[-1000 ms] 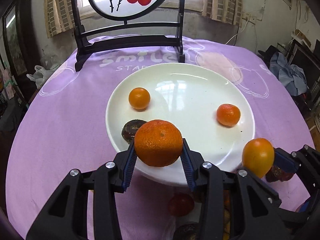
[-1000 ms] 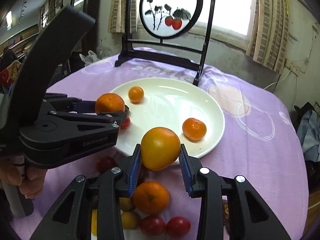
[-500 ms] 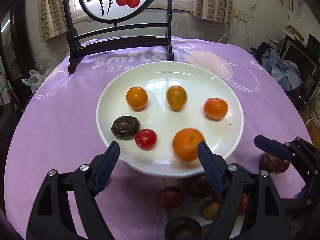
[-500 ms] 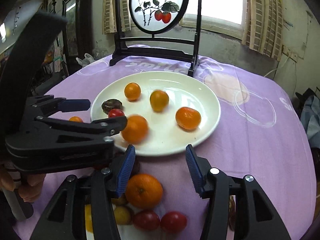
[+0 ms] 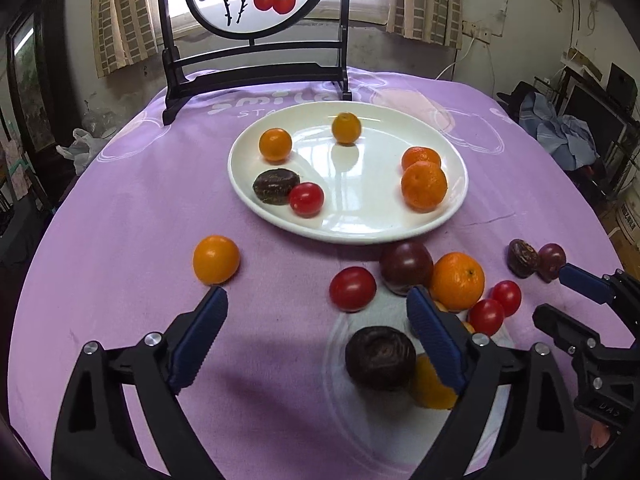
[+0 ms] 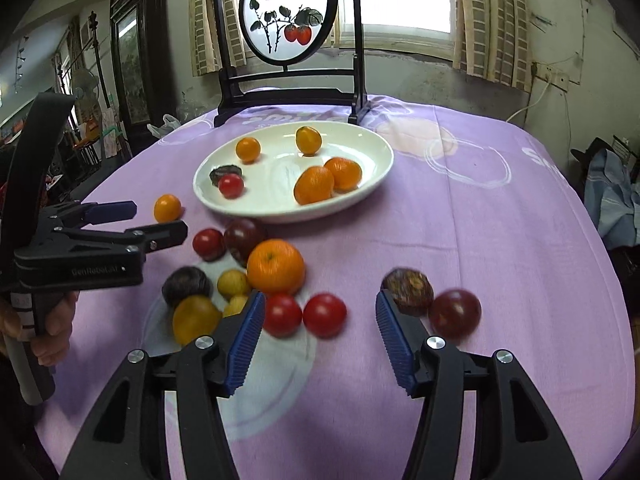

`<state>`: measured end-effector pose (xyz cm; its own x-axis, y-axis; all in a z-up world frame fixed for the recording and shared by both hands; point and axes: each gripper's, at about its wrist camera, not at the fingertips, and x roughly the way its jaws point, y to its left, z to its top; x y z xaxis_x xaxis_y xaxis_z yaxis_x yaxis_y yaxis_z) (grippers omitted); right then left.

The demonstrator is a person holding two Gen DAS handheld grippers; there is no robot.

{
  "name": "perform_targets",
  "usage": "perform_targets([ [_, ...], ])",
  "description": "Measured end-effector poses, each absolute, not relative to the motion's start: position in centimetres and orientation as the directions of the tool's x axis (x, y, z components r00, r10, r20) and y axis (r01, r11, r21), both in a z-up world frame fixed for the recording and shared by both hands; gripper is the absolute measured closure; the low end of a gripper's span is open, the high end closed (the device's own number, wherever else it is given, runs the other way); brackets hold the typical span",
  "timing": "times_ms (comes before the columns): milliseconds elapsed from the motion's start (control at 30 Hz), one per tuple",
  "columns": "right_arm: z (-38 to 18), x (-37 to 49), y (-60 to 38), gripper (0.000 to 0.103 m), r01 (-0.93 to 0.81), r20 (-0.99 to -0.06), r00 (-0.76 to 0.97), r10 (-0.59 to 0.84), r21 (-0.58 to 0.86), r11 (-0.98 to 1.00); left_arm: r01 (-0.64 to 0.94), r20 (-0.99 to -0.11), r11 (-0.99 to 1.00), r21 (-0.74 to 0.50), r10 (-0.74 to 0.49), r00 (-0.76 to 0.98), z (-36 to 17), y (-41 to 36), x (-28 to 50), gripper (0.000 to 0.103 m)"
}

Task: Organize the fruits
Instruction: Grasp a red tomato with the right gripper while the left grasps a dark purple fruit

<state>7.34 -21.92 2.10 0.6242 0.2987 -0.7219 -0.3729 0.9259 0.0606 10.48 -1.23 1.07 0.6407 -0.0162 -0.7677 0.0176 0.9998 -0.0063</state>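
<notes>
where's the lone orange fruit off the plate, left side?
In the left wrist view the lone orange fruit sits on the purple tablecloth, left of and nearer than the white plate, just beyond the left gripper and its open jaws' left tip.

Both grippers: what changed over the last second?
Left gripper let go of the big mandarin; right gripper let go of the yellow-orange fruit. Both fruits now lie on the white plate, and both grippers are open and pulled back over the loose fruit. Plate and screen unmoved.
</notes>
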Motion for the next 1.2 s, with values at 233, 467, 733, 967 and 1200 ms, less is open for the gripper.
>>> perform_targets([
  [233, 0.0, 6.1, -22.2, 0.032, -0.346, -0.774, 0.593, 0.221, 0.004, 0.938, 0.007, -0.778, 1.000, -0.027, -0.025, 0.628, -0.7, -0.2, 8.8, 0.012],
  [467, -2.4, 7.5, -21.4, 0.032, -0.334, -0.827, 0.540, 0.153, -0.045, 0.941, -0.002, -0.790, 0.996, -0.088, -0.068, 0.609, -1.7, 1.2, 9.0, 0.012],
  [733, -2.1, 9.4, -19.2, 0.048, -0.407, -0.820, 0.543, 0.180, -0.069, 0.911, 0.025, -0.808, 0.986, -0.164, -0.149, 0.570, -2.1, 1.0, 9.2, 0.012],
  [967, -2.0, 9.8, -18.8, 0.060, -0.424, -0.811, 0.548, 0.205, -0.058, 0.904, 0.032, -0.809, 0.987, -0.157, -0.147, 0.569, -2.2, 0.7, 9.2, 0.012],
  [1200, -1.9, 8.5, -20.0, 0.079, -0.402, -0.814, 0.533, 0.232, -0.002, 0.916, 0.049, -0.800, 0.990, -0.133, -0.136, 0.585, -1.9, 0.5, 8.7, 0.012],
])
